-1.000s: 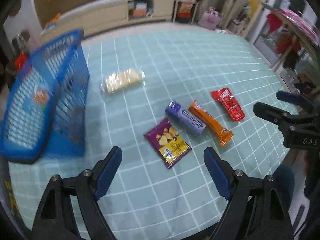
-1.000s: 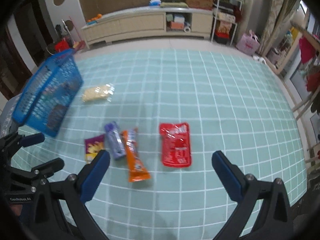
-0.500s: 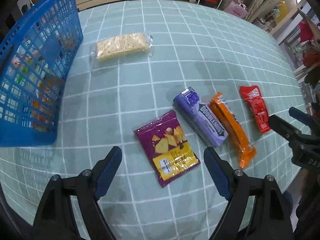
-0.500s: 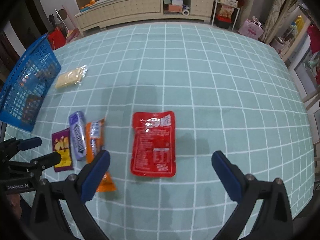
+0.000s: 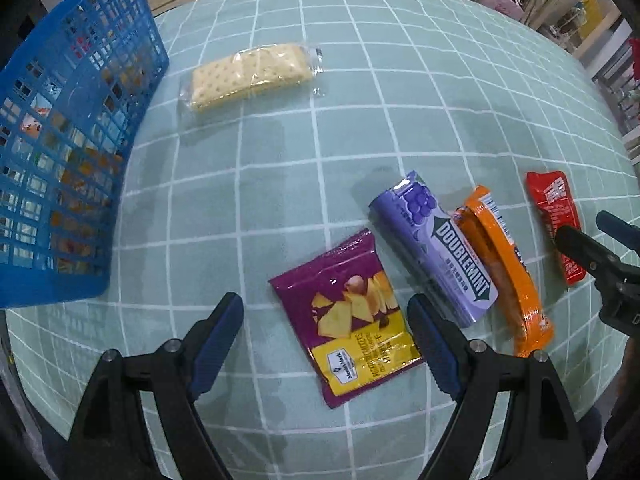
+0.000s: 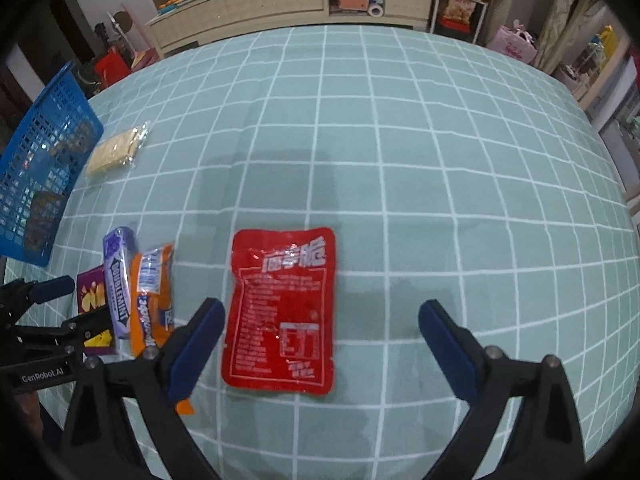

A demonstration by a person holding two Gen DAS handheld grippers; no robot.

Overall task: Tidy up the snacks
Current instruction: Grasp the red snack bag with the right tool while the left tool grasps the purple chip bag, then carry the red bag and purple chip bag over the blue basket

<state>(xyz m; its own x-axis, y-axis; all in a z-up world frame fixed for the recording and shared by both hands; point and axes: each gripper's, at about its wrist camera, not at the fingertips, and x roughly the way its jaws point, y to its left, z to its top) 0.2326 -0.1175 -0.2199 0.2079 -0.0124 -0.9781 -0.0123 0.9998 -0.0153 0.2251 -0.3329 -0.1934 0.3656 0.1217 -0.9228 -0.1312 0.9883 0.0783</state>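
Note:
Several snacks lie on the teal checked tablecloth. My left gripper hangs open just over the purple chips packet, which lies between its fingers untouched. To the right lie a purple Doublemint pack, an orange bar and a red packet. My right gripper is wide and closing slightly above the red packet. That packet sits between the fingers nearer the left one, with no pad pressing on it. A cracker pack lies near the blue basket.
The blue mesh basket stands at the table's left edge with several items inside. Bare cloth stretches to the right of the red packet. Behind the table are a long low cabinet and cluttered shelves. The two grippers hang close side by side.
Both grippers have come down toward the table and tipped more steeply. The purple chips packet and the red packet now sit large between their fingers. No snack has moved.

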